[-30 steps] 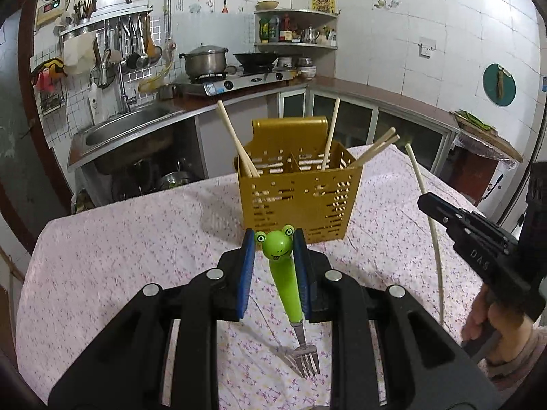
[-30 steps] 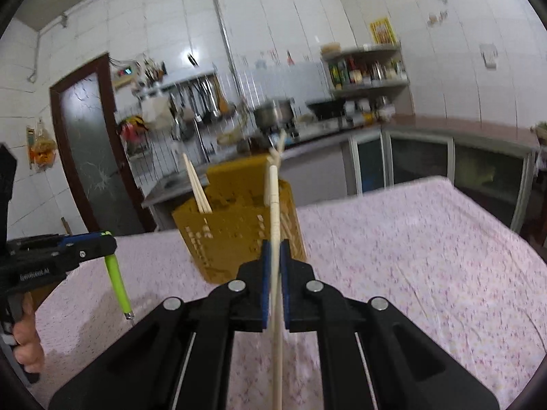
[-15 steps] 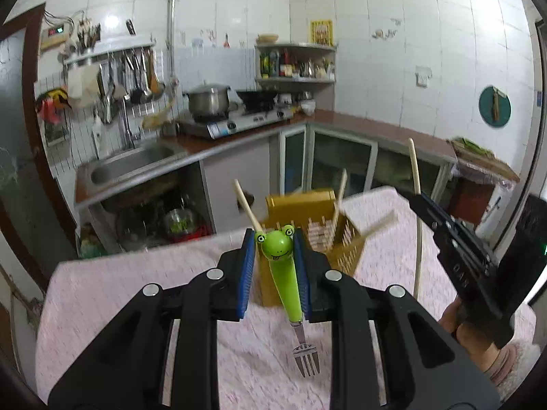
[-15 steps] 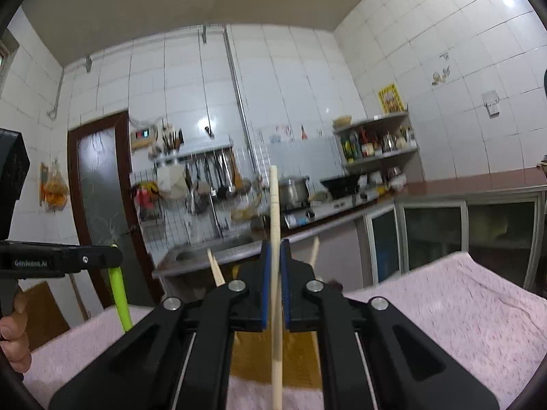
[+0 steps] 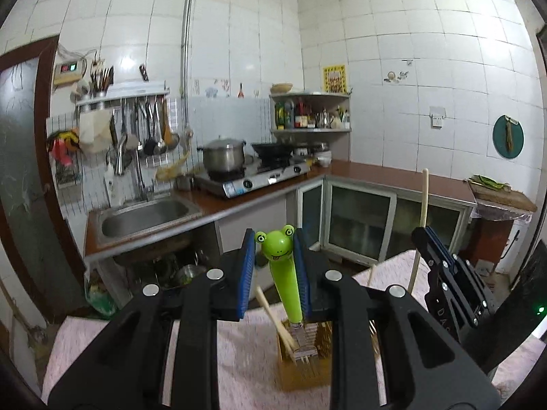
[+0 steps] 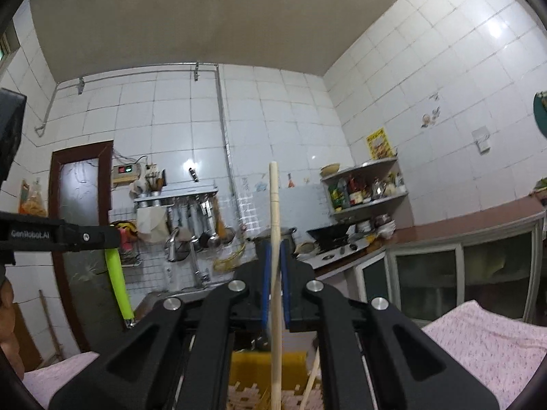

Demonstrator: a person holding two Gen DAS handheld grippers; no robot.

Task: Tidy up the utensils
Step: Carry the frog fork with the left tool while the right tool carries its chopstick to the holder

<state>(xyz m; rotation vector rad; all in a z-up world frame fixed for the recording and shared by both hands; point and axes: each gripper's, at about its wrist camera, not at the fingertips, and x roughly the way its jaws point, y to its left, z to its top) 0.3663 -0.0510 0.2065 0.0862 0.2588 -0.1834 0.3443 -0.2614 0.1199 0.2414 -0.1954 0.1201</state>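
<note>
The left gripper (image 5: 275, 270) clamps the frog-handled fork (image 5: 281, 273), tines down over the yellow utensil basket (image 5: 301, 365) on the near table. The right gripper (image 6: 273, 283) pinches a chopstick (image 6: 275, 246) upright above the same basket. Both drops risk jamming on the slanted chopsticks (image 5: 277, 323) already inside, or the two tools may collide
</note>
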